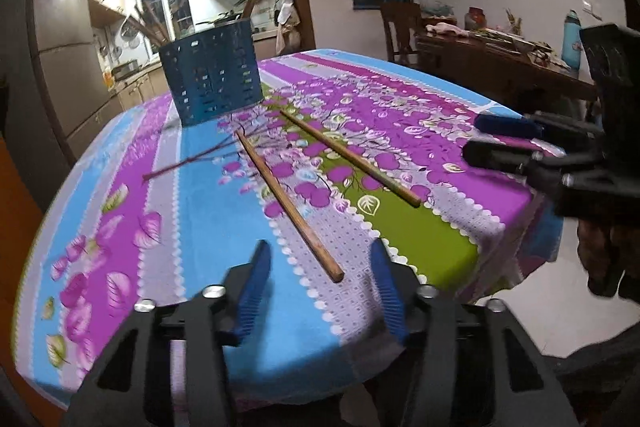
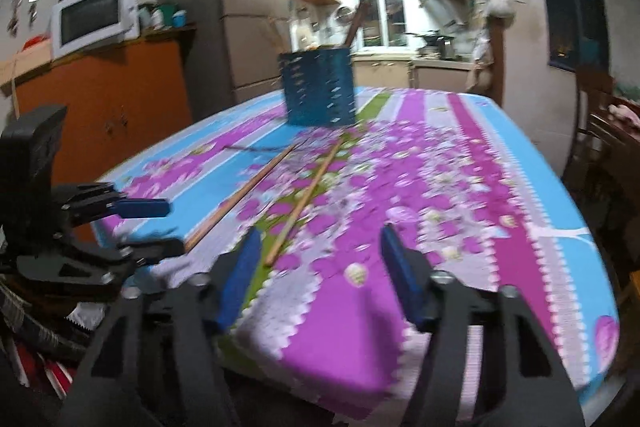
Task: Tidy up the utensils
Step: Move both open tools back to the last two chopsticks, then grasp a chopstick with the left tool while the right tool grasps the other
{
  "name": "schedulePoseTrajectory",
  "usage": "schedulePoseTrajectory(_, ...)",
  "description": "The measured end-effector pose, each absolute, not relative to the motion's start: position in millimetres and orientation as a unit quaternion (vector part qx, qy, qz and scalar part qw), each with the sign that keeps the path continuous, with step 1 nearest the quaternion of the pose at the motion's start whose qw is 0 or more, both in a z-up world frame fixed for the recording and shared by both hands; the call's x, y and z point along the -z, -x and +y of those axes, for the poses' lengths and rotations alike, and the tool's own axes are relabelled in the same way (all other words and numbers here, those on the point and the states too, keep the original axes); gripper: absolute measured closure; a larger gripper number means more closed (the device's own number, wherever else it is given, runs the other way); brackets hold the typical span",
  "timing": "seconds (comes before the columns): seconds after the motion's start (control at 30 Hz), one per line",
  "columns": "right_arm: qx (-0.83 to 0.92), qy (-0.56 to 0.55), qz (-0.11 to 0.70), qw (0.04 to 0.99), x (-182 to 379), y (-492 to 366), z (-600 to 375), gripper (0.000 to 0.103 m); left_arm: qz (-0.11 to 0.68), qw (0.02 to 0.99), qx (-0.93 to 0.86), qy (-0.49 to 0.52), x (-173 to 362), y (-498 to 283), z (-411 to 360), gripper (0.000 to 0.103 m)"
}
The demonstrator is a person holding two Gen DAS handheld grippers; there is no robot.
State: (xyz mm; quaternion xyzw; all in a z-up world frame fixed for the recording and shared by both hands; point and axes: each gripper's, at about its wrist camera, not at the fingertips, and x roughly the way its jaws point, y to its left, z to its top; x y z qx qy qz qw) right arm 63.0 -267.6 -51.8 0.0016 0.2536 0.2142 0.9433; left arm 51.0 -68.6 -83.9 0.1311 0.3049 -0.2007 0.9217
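Two wooden chopsticks lie on the flowered tablecloth: the nearer chopstick [image 1: 288, 205] [image 2: 240, 197] and the farther chopstick [image 1: 350, 157] [image 2: 304, 203]. A blue perforated utensil holder [image 1: 212, 79] [image 2: 318, 89] stands upright at the far side with several sticks in it. My left gripper [image 1: 320, 259] is open and empty, its jaws either side of the near end of the nearer chopstick, just short of it. My right gripper [image 2: 318, 239] is open and empty above the table edge, right of the farther chopstick's near end. The right gripper also shows at the right of the left wrist view [image 1: 476, 137].
The table [image 1: 420, 239] has rounded edges that drop off close to both grippers. An orange cabinet [image 2: 108, 99] with a microwave [image 2: 94, 17] stands to the left. A wooden chair [image 1: 400, 27] and a cluttered side table [image 1: 500, 63] stand to the right.
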Motion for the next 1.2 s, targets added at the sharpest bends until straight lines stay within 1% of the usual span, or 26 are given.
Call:
schedulePoseTrajectory(0.07, -0.229, 0.006, 0.257, 0.939, 56.2, -60.1, -261.9, 0.064, 0.305, 0.925, 0.186, -0.130, 89.5, -54.7, -70.2, 0.062)
schedulePoseTrajectory(0.13, -0.244, 0.015, 0.260, 0.934, 58.2, -60.3, -255.5, 0.064, 0.301, 0.927, 0.184, -0.126, 94.3, -55.1, -69.7, 0.069)
schedulePoseTrajectory(0.17, -0.249, 0.017, 0.261, 0.933, 59.0, -61.1, -253.2, 0.064, 0.298, 0.928, 0.184, -0.125, 94.9, -54.6, -70.0, 0.071)
schedulePoseTrajectory(0.23, -0.258, 0.020, 0.265, 0.929, 62.1, -62.8, -246.3, 0.064, 0.296, 0.930, 0.176, -0.128, 96.4, -53.1, -71.6, 0.089)
schedulePoseTrajectory(0.27, -0.260, 0.022, 0.267, 0.928, 64.0, -63.8, -242.1, 0.064, 0.296, 0.931, 0.172, -0.128, 96.9, -52.9, -71.2, 0.091)
schedulePoseTrajectory(0.33, -0.258, 0.028, 0.269, 0.928, 66.0, -64.9, -238.8, 0.066, 0.294, 0.933, 0.167, -0.125, 97.0, -53.1, -68.3, 0.091)
schedulePoseTrajectory(0.47, -0.233, 0.043, 0.278, 0.931, 76.3, -68.7, -231.0, 0.085, 0.287, 0.936, 0.154, -0.132, 98.0, -51.9, -66.8, 0.091)
schedulePoseTrajectory(0.57, -0.225, 0.045, 0.272, 0.935, 77.4, -65.9, -228.8, 0.090, 0.274, 0.939, 0.146, -0.151, 100.1, -47.6, -70.4, 0.091)
schedulePoseTrajectory(0.87, -0.195, 0.011, 0.269, 0.943, 79.5, -64.3, -227.0, 0.090, 0.260, 0.945, 0.140, -0.143, 103.3, -43.9, -68.6, 0.091)
schedulePoseTrajectory(0.93, -0.187, 0.000, 0.264, 0.946, 81.1, -63.6, -227.5, 0.097, 0.258, 0.946, 0.143, -0.137, 103.8, -43.3, -67.2, 0.092)
schedulePoseTrajectory(1.2, -0.168, -0.038, 0.262, 0.950, 82.1, -63.4, -228.8, 0.098, 0.258, 0.948, 0.137, -0.129, 102.0, -45.7, -60.1, 0.095)
